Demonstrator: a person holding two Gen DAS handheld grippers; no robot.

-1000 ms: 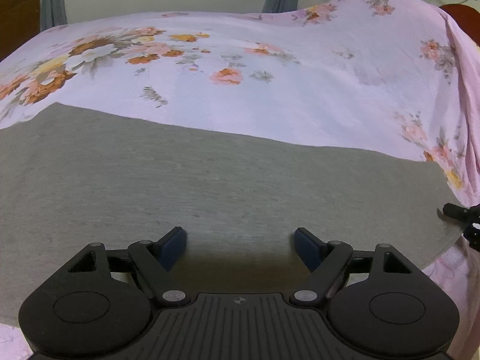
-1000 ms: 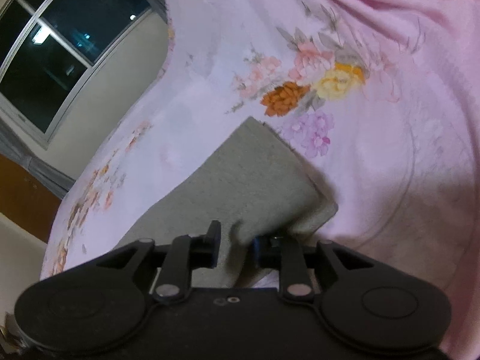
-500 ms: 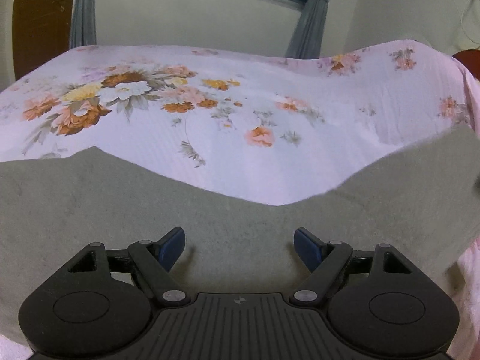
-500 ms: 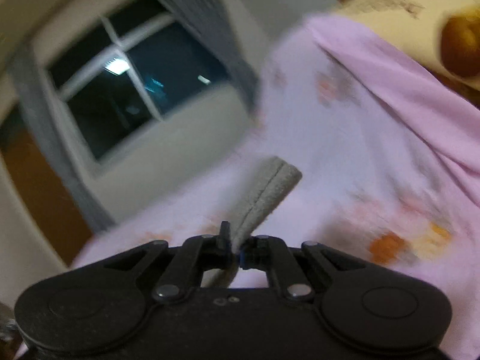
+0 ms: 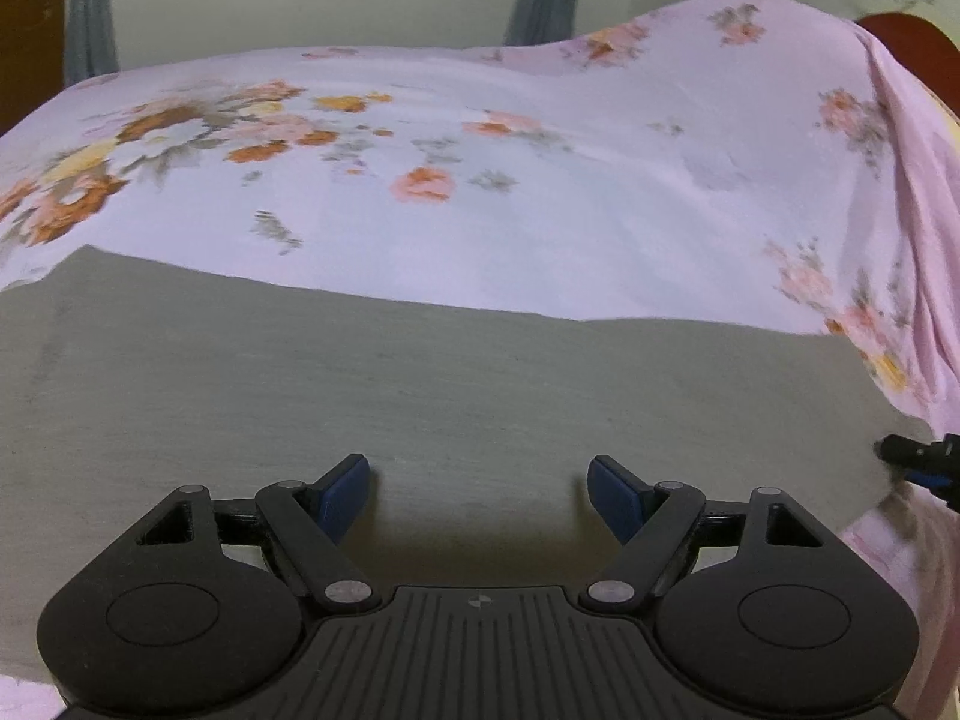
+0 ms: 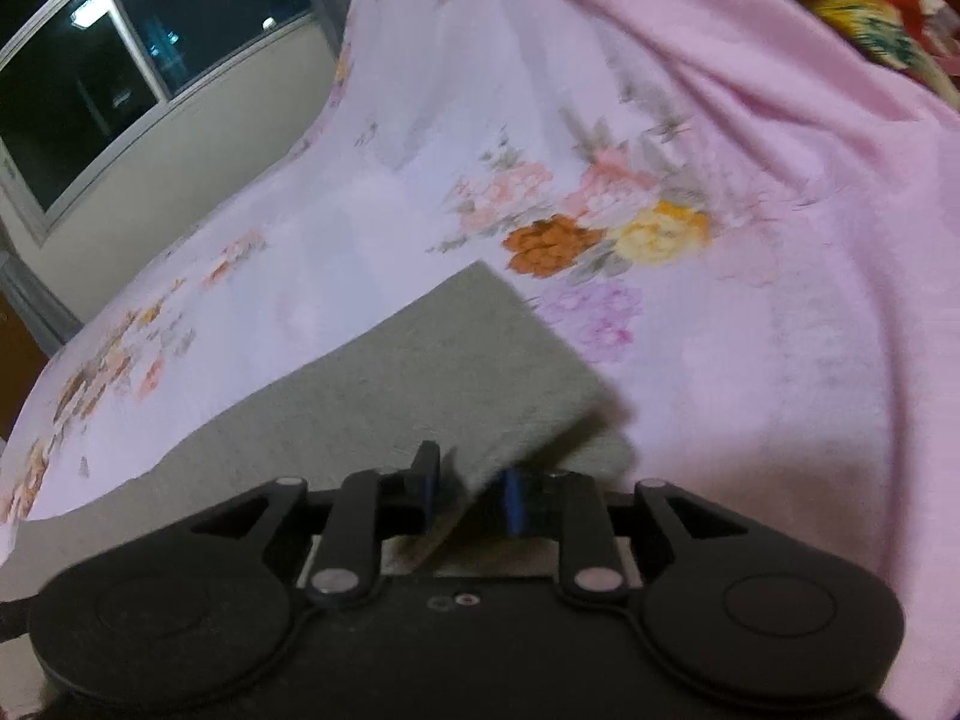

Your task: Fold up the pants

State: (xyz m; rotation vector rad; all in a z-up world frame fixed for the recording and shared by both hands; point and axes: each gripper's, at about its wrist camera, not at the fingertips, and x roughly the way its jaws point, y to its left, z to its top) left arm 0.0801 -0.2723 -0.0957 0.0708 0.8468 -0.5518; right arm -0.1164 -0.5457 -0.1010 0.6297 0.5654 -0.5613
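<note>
Pants of plain grey knit point(image 5: 432, 384) lie spread flat on the pink floral bedsheet point(image 5: 540, 228). The right gripper point(image 6: 468, 489) has just been opening, a lifted corner still between its slackened pads, apparently released. The left gripper point(image 5: 477, 489) hovers agape over the cloth, empty. Let go crooked, that corner may slump and skew the fold.

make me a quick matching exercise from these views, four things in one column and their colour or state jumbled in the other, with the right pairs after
Things:
1. pants
2. bedsheet
3. left gripper
4. right gripper

Descriptions:
A. pink with flowers
B. jaws wide apart, nothing between them
C. grey, spread flat
D. jaws narrow, just been opening, grey cloth edge between them

Pairs: 1-C, 2-A, 3-B, 4-D
</note>
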